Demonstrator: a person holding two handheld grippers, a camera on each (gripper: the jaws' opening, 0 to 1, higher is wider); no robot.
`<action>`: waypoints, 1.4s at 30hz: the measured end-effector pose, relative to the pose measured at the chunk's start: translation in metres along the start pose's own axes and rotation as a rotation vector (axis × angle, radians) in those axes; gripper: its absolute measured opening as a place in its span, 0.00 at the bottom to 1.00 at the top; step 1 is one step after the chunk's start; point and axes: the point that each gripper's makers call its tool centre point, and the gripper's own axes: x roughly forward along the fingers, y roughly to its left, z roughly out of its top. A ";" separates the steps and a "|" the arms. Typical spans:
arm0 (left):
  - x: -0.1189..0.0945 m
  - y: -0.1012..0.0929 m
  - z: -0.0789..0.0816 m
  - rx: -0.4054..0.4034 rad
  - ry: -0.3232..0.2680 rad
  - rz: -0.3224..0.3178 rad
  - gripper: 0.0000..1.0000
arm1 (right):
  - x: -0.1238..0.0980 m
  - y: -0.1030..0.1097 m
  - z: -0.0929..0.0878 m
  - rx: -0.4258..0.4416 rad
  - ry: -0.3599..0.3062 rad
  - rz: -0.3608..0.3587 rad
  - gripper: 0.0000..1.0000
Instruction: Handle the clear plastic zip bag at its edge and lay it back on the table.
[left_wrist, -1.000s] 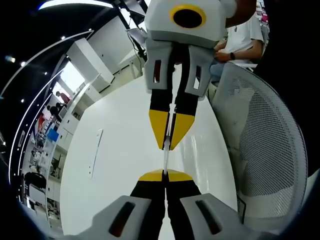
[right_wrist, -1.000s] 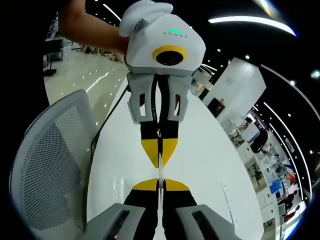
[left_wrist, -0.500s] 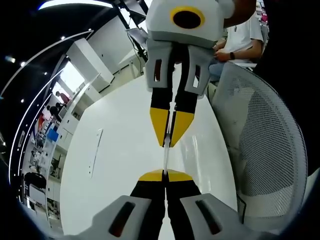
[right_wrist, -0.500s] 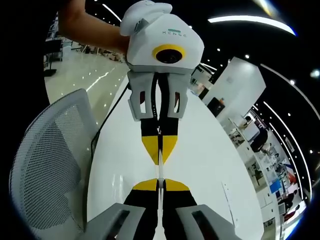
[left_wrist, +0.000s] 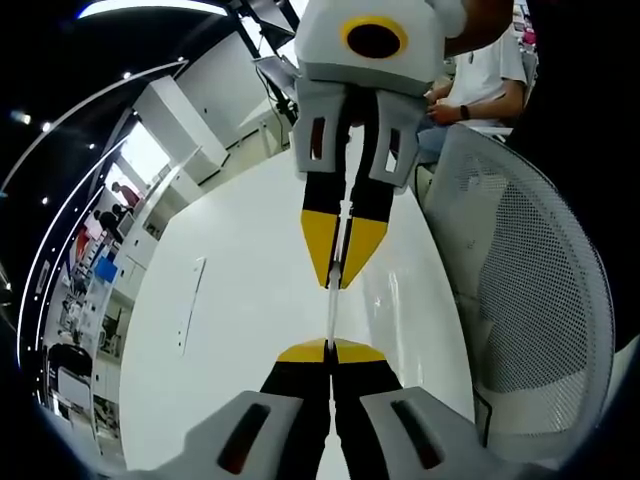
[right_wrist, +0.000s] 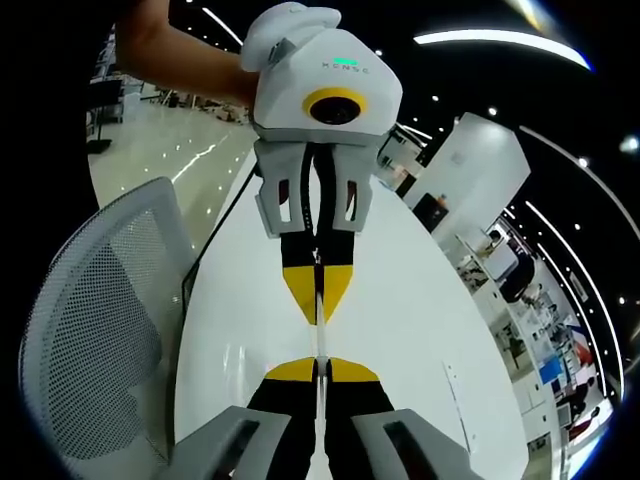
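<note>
The clear plastic zip bag (left_wrist: 330, 315) is seen edge-on as a thin pale strip stretched between the two grippers, above the white table (left_wrist: 230, 330). My left gripper (left_wrist: 330, 350) rises from the bottom of the left gripper view, yellow tips shut on one edge of the bag. Facing it from above, my right gripper (left_wrist: 335, 283) pinches the opposite edge. In the right gripper view the same strip of the bag (right_wrist: 319, 342) runs from my right gripper (right_wrist: 318, 368) up to the left gripper (right_wrist: 318, 318), held by a hand. The bag's flat faces are hidden.
A grey mesh office chair (left_wrist: 530, 300) stands at the table's edge, also the chair (right_wrist: 90, 330) in the right gripper view. A seated person in a white shirt (left_wrist: 490, 70) is beyond it. A thin flat strip (left_wrist: 190, 300) lies on the table (right_wrist: 420, 330).
The two grippers have drawn slightly apart, so a little more of the bag's edge shows between their tips. Both stay shut on it.
</note>
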 end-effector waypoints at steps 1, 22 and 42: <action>0.000 0.000 0.000 0.000 0.000 0.000 0.00 | 0.000 0.000 0.000 0.000 0.000 -0.001 0.00; -0.001 0.001 -0.003 -0.008 0.004 -0.002 0.00 | -0.001 -0.002 -0.005 0.011 0.002 -0.003 0.00; -0.005 0.001 -0.010 -0.017 0.010 0.004 0.00 | -0.005 -0.002 -0.012 0.022 0.015 -0.011 0.00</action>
